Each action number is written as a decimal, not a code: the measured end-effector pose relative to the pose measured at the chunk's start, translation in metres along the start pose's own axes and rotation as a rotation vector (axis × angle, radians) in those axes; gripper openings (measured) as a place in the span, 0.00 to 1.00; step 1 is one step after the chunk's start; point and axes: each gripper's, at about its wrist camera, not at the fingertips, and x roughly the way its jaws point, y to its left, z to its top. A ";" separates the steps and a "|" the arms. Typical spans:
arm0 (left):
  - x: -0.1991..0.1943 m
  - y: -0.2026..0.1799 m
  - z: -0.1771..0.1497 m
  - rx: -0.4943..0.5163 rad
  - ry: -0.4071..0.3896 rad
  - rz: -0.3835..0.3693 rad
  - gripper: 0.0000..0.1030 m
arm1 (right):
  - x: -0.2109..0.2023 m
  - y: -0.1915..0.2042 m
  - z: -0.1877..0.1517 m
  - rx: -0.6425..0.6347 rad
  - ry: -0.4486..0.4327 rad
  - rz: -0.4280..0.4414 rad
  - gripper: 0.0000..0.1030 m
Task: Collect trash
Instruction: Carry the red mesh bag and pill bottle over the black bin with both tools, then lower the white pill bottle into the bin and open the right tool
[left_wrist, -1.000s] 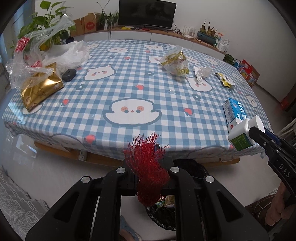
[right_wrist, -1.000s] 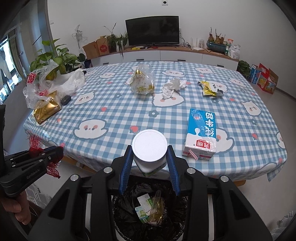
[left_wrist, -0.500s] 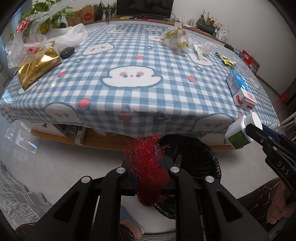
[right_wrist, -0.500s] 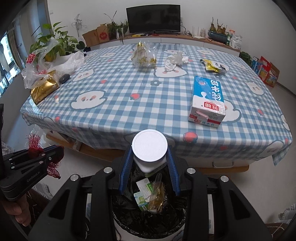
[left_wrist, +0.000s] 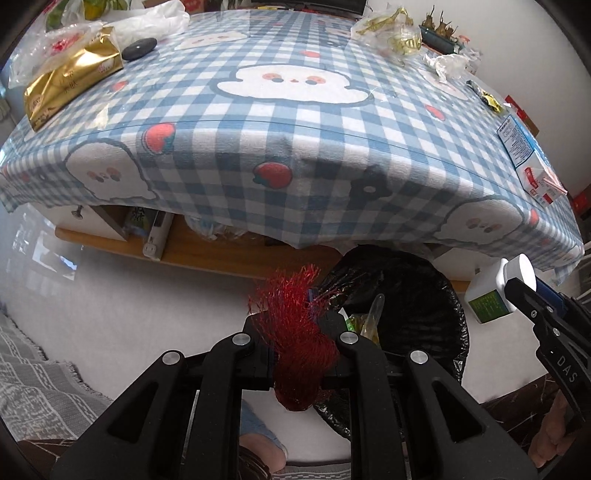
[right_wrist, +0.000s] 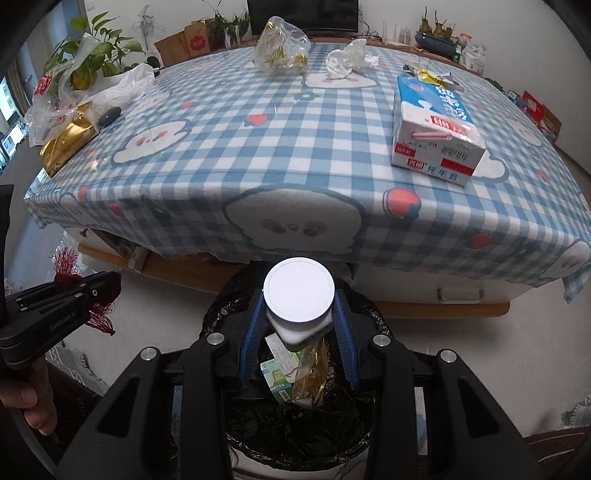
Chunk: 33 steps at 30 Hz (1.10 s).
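My left gripper (left_wrist: 295, 334) is shut on a bunch of red mesh netting (left_wrist: 295, 347), held just left of a bin lined with a black bag (left_wrist: 436, 295). My right gripper (right_wrist: 299, 321) is shut on a white bottle with a round white cap (right_wrist: 298, 288), directly over the black-lined bin (right_wrist: 295, 435). Inside the bin lie a green-and-white carton (right_wrist: 279, 376) and a clear wrapper. In the left wrist view the white bottle (left_wrist: 495, 291) shows at the right, above the bin's edge. In the right wrist view the left gripper (right_wrist: 99, 291) with the red netting (right_wrist: 66, 262) shows at the left.
The table under a blue checked cloth (right_wrist: 295, 155) stands just behind the bin. On it lie a milk carton (right_wrist: 432, 129), a crumpled clear bag (right_wrist: 280, 48), white crumpled paper (right_wrist: 347, 59), a gold packet (right_wrist: 66, 140) and plastic bags. A grey rug (left_wrist: 37, 391) lies at the left.
Both grippers have sunk from above table height to below the table's edge, toward the bin. Each still holds its thing.
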 end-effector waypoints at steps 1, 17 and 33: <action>0.003 0.000 -0.001 0.000 0.001 -0.001 0.13 | 0.004 0.000 -0.001 0.001 0.006 0.000 0.34; 0.047 -0.007 -0.010 0.043 0.046 0.032 0.13 | 0.057 -0.006 -0.016 0.023 0.084 0.001 0.34; 0.081 -0.006 -0.015 0.053 0.075 0.034 0.13 | 0.096 -0.002 -0.029 0.016 0.147 -0.009 0.34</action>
